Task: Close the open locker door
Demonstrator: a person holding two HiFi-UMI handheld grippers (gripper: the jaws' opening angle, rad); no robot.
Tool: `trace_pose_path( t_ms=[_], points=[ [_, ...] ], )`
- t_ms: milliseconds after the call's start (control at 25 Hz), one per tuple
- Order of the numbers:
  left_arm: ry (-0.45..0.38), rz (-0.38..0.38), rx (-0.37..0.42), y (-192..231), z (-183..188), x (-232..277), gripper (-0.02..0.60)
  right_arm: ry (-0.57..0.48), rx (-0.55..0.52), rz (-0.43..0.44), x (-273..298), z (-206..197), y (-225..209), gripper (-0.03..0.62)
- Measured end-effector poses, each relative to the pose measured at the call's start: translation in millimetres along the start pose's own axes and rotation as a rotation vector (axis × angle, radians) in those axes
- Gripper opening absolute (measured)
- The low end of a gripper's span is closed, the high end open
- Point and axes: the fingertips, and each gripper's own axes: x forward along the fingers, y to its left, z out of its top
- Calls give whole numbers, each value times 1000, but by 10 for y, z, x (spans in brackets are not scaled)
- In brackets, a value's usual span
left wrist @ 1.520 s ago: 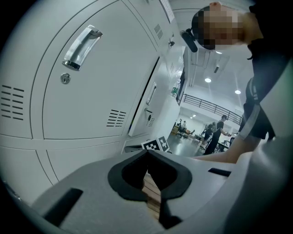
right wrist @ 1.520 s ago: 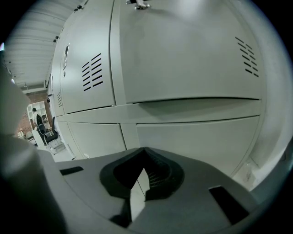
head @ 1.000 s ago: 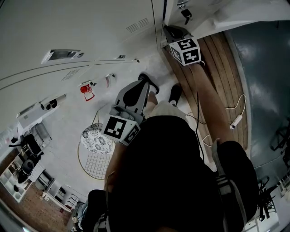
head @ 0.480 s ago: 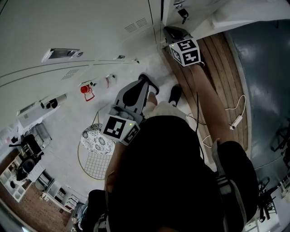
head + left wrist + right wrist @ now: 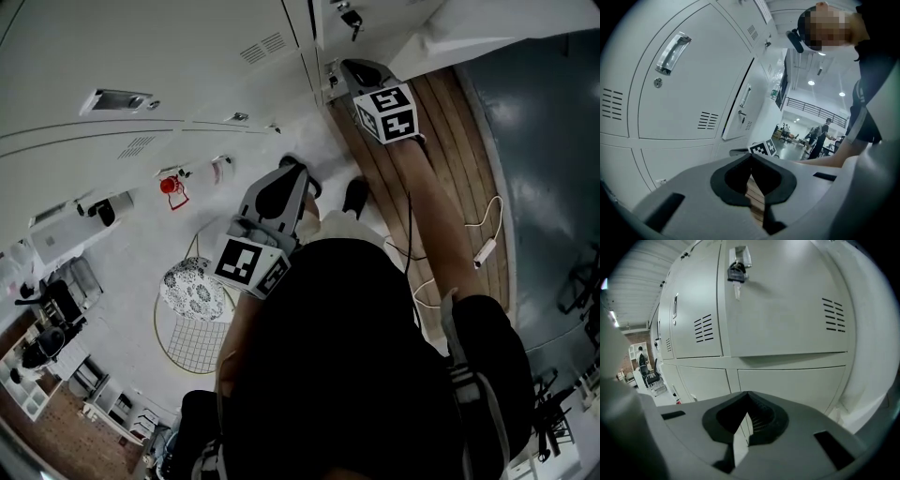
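Pale grey lockers [image 5: 141, 56] fill the top of the head view. One locker door [image 5: 787, 310], with a key in its lock [image 5: 736, 273], stands slightly proud of its neighbours; in the left gripper view that ajar door [image 5: 740, 112] shows edge-on. My right gripper [image 5: 349, 66] is shut, empty, and reaches close to the door's lower part. In its own view the right gripper [image 5: 747, 393] points up at the door from below. My left gripper [image 5: 298, 164] hangs lower and further back, shut on nothing. Its own view shows the left gripper [image 5: 751, 157] beside the locker fronts.
A wooden strip of floor [image 5: 450, 141] runs along the right, with a white cable and plug strip [image 5: 485, 248] on it. A red object [image 5: 171, 185] and a round wire basket [image 5: 192, 323] lie left of my legs. People [image 5: 820, 136] stand far off in the hall.
The lockers and door edge have slid a little left and up in the head view. My right gripper stays near the door's lower edge; the left one has barely moved.
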Motion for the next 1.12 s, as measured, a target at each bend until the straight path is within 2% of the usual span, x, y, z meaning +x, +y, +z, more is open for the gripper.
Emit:
trace_pose_path(
  t_ms=[840, 1120],
  points=[
    [-45, -27, 28, -879, -128, 75, 17, -82, -28, 12, -1241, 22, 79, 2],
    [-58, -11, 33, -1087, -194, 25, 17, -104, -12, 31, -1592, -18, 157, 2]
  ],
)
